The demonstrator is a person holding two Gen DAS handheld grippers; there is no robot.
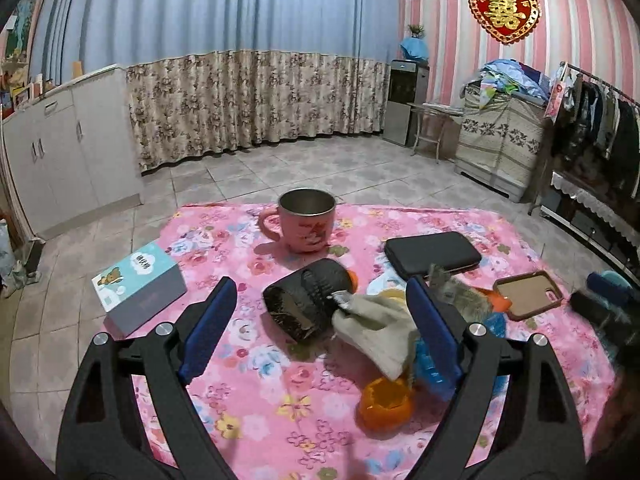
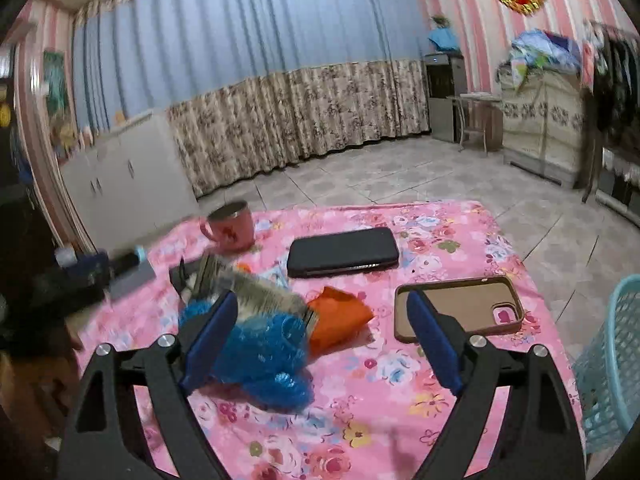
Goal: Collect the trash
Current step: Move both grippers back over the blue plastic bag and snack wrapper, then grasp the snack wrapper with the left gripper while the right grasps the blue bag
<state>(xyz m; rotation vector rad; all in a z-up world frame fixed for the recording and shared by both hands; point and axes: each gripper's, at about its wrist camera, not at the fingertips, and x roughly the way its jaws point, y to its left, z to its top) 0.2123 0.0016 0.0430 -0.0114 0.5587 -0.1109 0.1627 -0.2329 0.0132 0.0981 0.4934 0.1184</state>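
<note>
On the pink floral table cover (image 1: 260, 408) lies a heap of trash: a dark crumpled wrapper (image 1: 308, 300), a beige crumpled tissue (image 1: 380, 332), blue crinkled plastic (image 2: 264, 344), orange peel (image 1: 386, 404), an orange wrapper (image 2: 340, 316) and a grey-brown wrapper (image 2: 260, 292). My left gripper (image 1: 320, 320) is open above the dark wrapper and tissue. My right gripper (image 2: 320, 332) is open over the blue plastic and orange wrapper. Neither holds anything.
A pink mug (image 1: 306, 220), a black phone (image 1: 432, 254), a brown phone case (image 2: 460, 308) and a small teal box (image 1: 138, 288) lie on the table. A light blue mesh basket (image 2: 616, 360) stands at the table's right side. Tiled floor lies beyond.
</note>
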